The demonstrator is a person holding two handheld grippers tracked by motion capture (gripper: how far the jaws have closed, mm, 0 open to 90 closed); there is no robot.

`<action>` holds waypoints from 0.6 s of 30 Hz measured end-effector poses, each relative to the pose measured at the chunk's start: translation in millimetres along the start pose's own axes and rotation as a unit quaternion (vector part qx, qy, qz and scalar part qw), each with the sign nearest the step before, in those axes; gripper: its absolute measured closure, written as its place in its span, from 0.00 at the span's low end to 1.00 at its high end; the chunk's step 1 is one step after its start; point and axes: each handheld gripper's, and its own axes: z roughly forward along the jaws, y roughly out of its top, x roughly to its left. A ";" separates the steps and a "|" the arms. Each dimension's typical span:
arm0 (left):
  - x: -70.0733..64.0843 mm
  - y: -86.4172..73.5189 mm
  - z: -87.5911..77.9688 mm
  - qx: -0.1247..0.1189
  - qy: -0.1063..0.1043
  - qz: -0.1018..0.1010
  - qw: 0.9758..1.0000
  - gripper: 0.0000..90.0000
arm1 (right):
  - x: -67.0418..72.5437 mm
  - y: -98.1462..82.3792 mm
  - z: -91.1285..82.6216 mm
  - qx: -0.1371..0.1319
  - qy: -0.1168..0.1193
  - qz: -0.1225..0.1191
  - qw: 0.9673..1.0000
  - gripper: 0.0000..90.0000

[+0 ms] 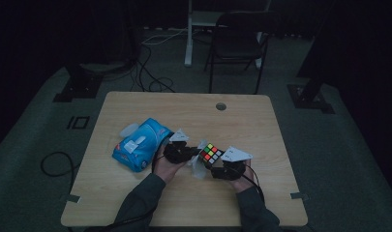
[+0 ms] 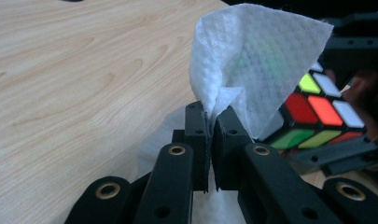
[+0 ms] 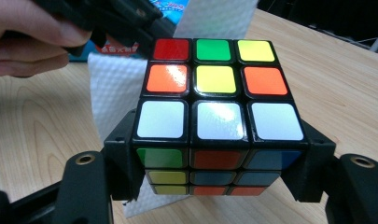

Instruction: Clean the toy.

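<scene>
A: While the right gripper (image 3: 214, 186) clamps a scrambled puzzle cube (image 3: 214, 116) by two opposite sides, where does the wipe sit?

B: The left gripper (image 2: 210, 135) has its jaws pressed tight together on a pinch of white wet wipe (image 2: 252, 65). The sheet fans up from the jaws and drapes against the far side of the cube. In the high view both grippers meet near the front middle of the wooden table (image 1: 135, 203), the cube (image 1: 211, 153) raised just above the tabletop between them.

A: How should the wiping go, in your judgement?

B: I would keep the right jaws firm and still, since the cube's plastic looks smooth and glossy and could slip or twist a layer. The left gripper should drag the wipe flat across one face, not bunched, so the cloth covers all nine stickers. The risk is the thin sheet pulling free of the pinch.

A: Describe the materials.

B: The cube has a black plastic body with rounded square stickers: red, green, yellow along the far row of the top face, orange, yellow, orange in the middle, three shiny whites nearest the camera. The wipe is soft, limp and embossed with a fine dimpled pattern, thin enough for colour to show through. The table is pale wood-grain laminate. A blue soft pack of wipes (image 1: 138, 145) lies on the table, left of the hands.
</scene>
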 end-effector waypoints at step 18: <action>-10.3 3.5 -15.6 -0.015 -0.002 0.007 1.000 0.97 | -3.3 -1.2 -0.9 0.000 -0.004 0.004 1.000 0.38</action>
